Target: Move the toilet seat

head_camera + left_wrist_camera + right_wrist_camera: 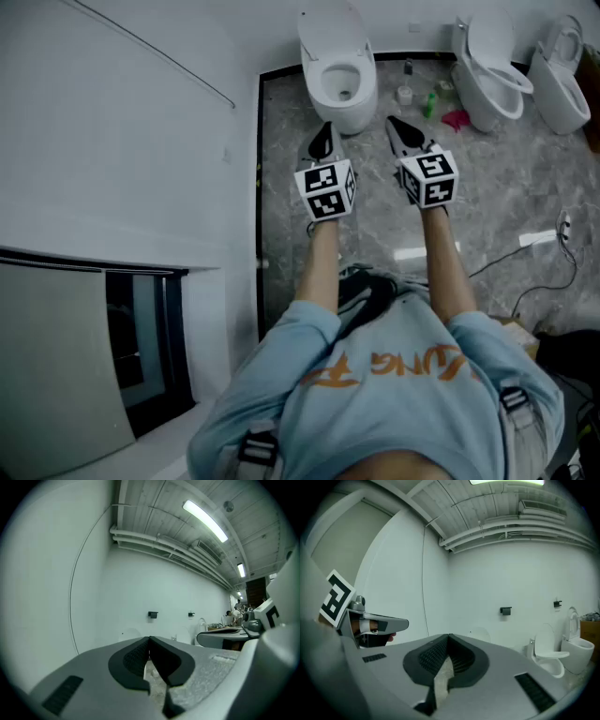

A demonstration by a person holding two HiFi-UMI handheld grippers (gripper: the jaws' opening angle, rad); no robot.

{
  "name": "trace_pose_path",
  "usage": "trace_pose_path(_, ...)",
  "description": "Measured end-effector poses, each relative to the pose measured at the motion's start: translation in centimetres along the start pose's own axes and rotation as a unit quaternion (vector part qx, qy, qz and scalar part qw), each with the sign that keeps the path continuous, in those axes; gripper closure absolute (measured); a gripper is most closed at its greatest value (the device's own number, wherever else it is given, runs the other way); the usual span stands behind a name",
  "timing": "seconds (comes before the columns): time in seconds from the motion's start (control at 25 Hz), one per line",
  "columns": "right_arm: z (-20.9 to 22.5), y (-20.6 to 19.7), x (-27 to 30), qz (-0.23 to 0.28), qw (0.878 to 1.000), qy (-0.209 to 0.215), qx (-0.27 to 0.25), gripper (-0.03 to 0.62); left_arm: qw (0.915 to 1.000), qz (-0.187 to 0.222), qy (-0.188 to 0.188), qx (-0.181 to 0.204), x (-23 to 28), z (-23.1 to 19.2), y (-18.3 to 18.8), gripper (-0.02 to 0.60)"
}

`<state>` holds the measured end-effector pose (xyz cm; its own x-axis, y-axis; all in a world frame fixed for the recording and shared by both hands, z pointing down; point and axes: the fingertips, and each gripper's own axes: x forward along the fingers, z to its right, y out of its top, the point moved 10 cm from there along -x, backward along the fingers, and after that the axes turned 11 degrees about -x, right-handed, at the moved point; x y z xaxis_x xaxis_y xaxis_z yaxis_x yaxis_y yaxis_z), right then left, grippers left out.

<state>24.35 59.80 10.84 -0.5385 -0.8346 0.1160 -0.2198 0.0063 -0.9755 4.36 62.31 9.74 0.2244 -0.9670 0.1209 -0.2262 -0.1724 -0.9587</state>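
Note:
A white toilet (337,73) stands against the far wall on the grey marble floor, with its bowl open and its lid raised at the back. Both grippers are held side by side, roughly level, pointing at it from a short distance. My left gripper (325,128) is shut, its black pads (140,656) meeting with nothing between them. The right gripper (393,121) is shut too, and its pads (436,656) are empty. The rounded top of the toilet lid (480,633) peeks over the right jaws. Neither gripper touches the toilet.
Two more white toilets (492,70) (562,84) stand to the right. A green bottle (429,103), a white cup (404,94) and a pink item (457,119) lie on the floor between them. A white power strip (539,239) with cable lies right. A white wall (122,131) runs along the left.

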Motion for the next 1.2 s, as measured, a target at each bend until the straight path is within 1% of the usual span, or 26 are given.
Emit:
trace_pose_path(0.2, 0.1, 0.0, 0.3, 0.002, 1.000, -0.005, -0.004, 0.597, 1.0000, 0.000, -0.002, 0.000, 0.3, -0.2, 0.0, 0.580)
trace_pose_path(0.36, 0.9, -0.2, 0.5, 0.012, 0.999, -0.034, 0.032, 0.597, 1.0000, -0.004, -0.001, -0.001, 0.7, -0.6, -0.1, 0.580)
trace_pose_path(0.56, 2.3, -0.3, 1.0, 0.015, 0.997, -0.050, 0.057, 0.597, 1.0000, -0.003, 0.005, 0.002, 1.1, -1.4, 0.5, 0.580)
trace_pose_path(0.76, 2.7, 0.4, 2.5, 0.027, 0.997, -0.042, 0.065, 0.597, 0.9999, 0.006, 0.015, 0.000, 1.2, -3.0, 1.3, 0.580)
trace_pose_path(0.88, 2.6, 0.8, 4.3, 0.032, 0.997, -0.025, 0.058, 0.597, 0.9995, 0.011, 0.027, -0.015, 1.9, -4.9, 1.7, 0.580)
trace_pose_path(1.0, 3.9, 0.8, 6.5, 0.038, 0.995, -0.006, 0.096, 0.597, 0.9989, 0.018, 0.038, -0.018, 3.2, -6.9, 2.8, 0.580)
trace_pose_path(1.04, 4.8, 1.1, 7.3, 0.035, 0.994, -0.009, 0.101, 0.597, 0.9988, 0.023, 0.040, -0.015, 4.0, -7.3, 3.4, 0.580)
trace_pose_path(1.08, 5.7, 1.3, 7.9, 0.028, 0.995, -0.016, 0.093, 0.597, 0.9987, 0.027, 0.040, -0.014, 5.0, -7.6, 3.8, 0.580)
trace_pose_path(1.16, 7.1, 1.2, 8.7, 0.016, 0.997, -0.030, 0.071, 0.597, 0.9988, 0.028, 0.036, -0.015, 6.7, -7.7, 3.6, 0.580)
trace_pose_path(1.2, 7.5, 0.9, 9.2, 0.016, 0.997, -0.034, 0.070, 0.597, 0.9990, 0.027, 0.032, -0.014, 7.5, -7.9, 3.2, 0.580)
